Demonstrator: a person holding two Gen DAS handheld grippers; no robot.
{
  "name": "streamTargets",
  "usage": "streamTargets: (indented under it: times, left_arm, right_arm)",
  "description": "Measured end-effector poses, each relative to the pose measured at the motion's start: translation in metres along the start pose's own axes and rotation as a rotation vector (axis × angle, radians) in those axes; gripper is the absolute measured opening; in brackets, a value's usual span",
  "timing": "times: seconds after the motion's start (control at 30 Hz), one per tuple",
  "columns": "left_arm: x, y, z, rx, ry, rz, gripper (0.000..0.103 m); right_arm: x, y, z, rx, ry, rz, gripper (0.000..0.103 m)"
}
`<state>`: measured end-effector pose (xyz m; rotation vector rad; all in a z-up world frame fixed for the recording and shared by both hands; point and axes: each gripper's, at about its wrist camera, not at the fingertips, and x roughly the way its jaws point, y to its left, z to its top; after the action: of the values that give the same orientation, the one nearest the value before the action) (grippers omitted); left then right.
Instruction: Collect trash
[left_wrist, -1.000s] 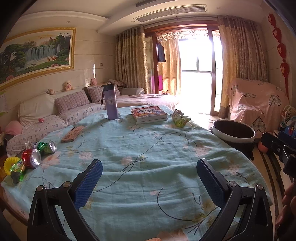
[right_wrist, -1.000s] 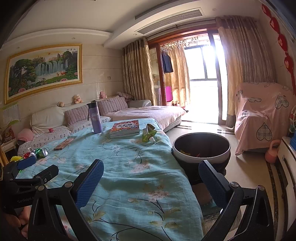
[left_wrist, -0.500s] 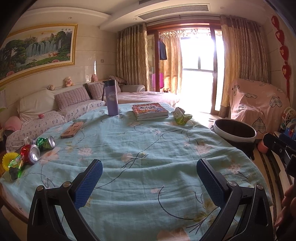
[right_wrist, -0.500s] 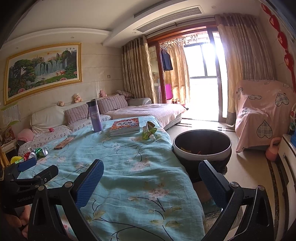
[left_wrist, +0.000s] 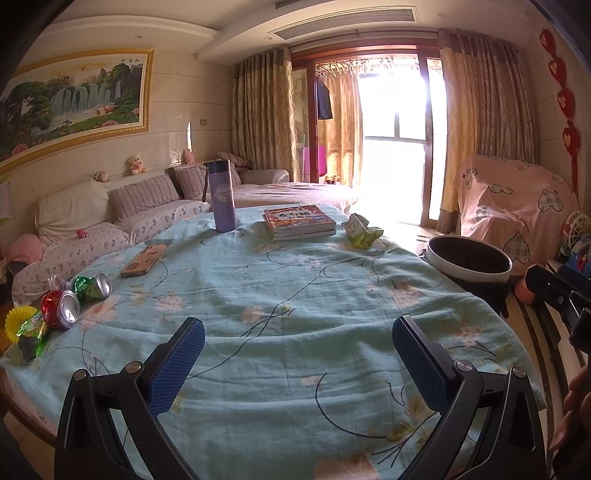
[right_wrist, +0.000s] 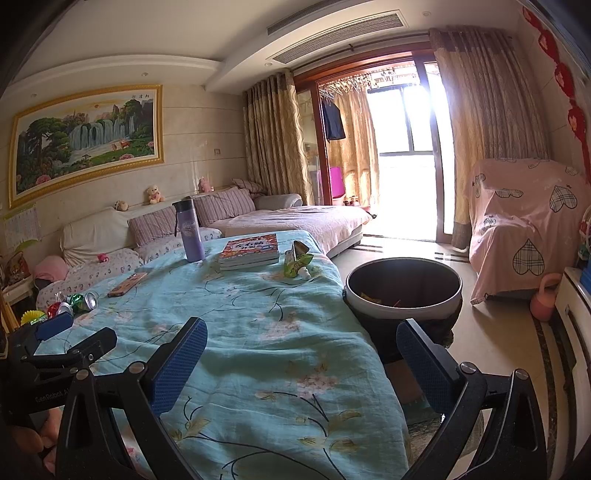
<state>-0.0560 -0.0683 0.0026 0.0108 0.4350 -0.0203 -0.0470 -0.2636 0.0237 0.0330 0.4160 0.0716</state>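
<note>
Both left gripper (left_wrist: 297, 356) and right gripper (right_wrist: 301, 356) wide, empty, hovering above table (left_wrist: 295, 295); search step; next: reach crumpled green wrapper (left_wrist: 360, 230), drop into bin (right_wrist: 402, 291)

**Little lettering can be read**

White lettering "GenRobot.A…" runs along the black body of the left gripper (right_wrist: 79, 334), cut off at its end. Characters on the painting (right_wrist: 86, 138) and the top book (right_wrist: 249, 248) are too small to read.
</note>
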Motion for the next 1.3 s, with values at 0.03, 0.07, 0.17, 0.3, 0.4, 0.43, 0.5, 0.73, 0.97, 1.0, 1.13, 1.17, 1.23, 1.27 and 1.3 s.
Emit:
streamTargets:
  times: [0.03,0.07,0.17,0.3,0.4,0.43,0.5,0.73,0.97,1.0,1.13,1.17,1.23,1.27,1.3]
  left_arm:
    - [-0.0002,0.0001,0.0002,0.001,-0.001,0.001,0.102]
    - [-0.0001,0.0,0.0002,-0.001,-0.001,0.0,0.102]
    - [0.0003,-0.0001,0.0001,0.001,-0.002,0.001,0.102]
    - [0.0011,-0.0003,0.0001,0.003,-0.002,-0.002,0.102]
    - [0.0013,-0.0008,-0.0002,0.006,-0.003,0.0,0.102]
    - [0.0015,-0.0008,-0.0001,0.006,-0.003,-0.001,0.102]
    - [0.0018,-0.0009,-0.0003,0.008,-0.003,-0.001,0.102]
    - [0.0026,-0.0013,-0.0011,0.01,-0.003,-0.001,0.102]
    - [0.0034,-0.0016,-0.0017,0.011,0.0,-0.004,0.102]
    - [0.0034,-0.0016,-0.0016,0.011,0.0,-0.003,0.102]
    - [0.0034,-0.0015,-0.0017,0.009,-0.002,-0.002,0.102]
    - [0.0041,-0.0015,-0.0023,0.009,-0.001,-0.004,0.102]
    - [0.0039,-0.0015,-0.0022,0.01,-0.002,-0.002,0.102]
    - [0.004,-0.0016,-0.0025,0.011,-0.003,-0.003,0.102]
    - [0.0042,-0.0019,-0.0029,0.013,-0.003,-0.003,0.102]
  right_arm:
    - [0.0002,0.0001,0.0,-0.001,0.0,0.0,0.103]
    - [0.0002,0.0001,0.0002,-0.002,0.001,-0.001,0.103]
    - [-0.0003,-0.0015,0.0002,0.003,0.002,-0.001,0.103]
    - [-0.0019,-0.0029,0.0002,0.005,0.002,-0.001,0.103]
    - [-0.002,-0.0035,0.0004,0.005,0.002,-0.001,0.103]
    - [-0.002,-0.0034,0.0003,0.005,0.001,0.0,0.103]
    - [-0.0018,-0.0035,0.0004,0.005,0.002,-0.001,0.103]
    - [-0.0014,-0.0035,0.0006,0.007,0.004,0.0,0.103]
    - [-0.0022,-0.0033,0.0011,0.008,0.004,0.001,0.103]
    - [-0.002,-0.0034,0.0009,0.008,0.004,0.001,0.103]
    - [-0.0021,-0.0032,0.0013,0.007,0.004,0.003,0.103]
    - [-0.0024,-0.0029,0.0016,0.008,0.003,0.005,0.103]
    - [-0.0038,-0.0023,0.002,0.007,0.001,0.004,0.103]
    - [-0.0029,-0.0026,0.0019,0.007,0.002,0.004,0.103]
    - [-0.0038,-0.0023,0.0022,0.007,0.001,0.005,0.103]
